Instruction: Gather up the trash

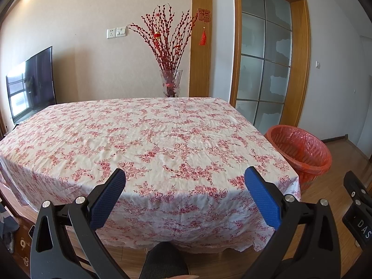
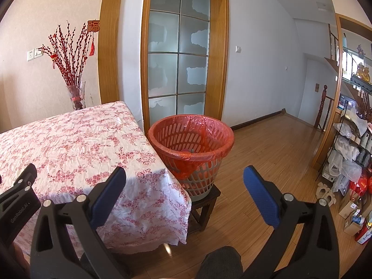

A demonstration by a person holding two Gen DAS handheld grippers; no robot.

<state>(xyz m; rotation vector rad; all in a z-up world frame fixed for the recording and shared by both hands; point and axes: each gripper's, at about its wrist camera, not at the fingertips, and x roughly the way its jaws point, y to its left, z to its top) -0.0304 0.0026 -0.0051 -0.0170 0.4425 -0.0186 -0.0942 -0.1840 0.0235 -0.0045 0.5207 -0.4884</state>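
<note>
A table with a red-flowered cloth [image 1: 144, 139] fills the left wrist view; no trash shows on it. My left gripper [image 1: 184, 176] is open and empty, held before the table's near edge. A slotted bin lined with a red bag [image 2: 190, 137] stands on a low dark stool [image 2: 204, 202] by the table's right corner; it also shows in the left wrist view [image 1: 300, 148]. My right gripper [image 2: 184, 176] is open and empty, short of the bin and pointing at it. The cloth also shows in the right wrist view [image 2: 76, 144].
A glass vase of red branches [image 1: 171, 82] stands behind the table's far edge. A TV [image 1: 31, 86] is at the left. A frosted glass door [image 2: 177, 53] is behind the bin. Wood floor [image 2: 274, 153] spreads right, with cluttered shelves [image 2: 348, 153] at the far right.
</note>
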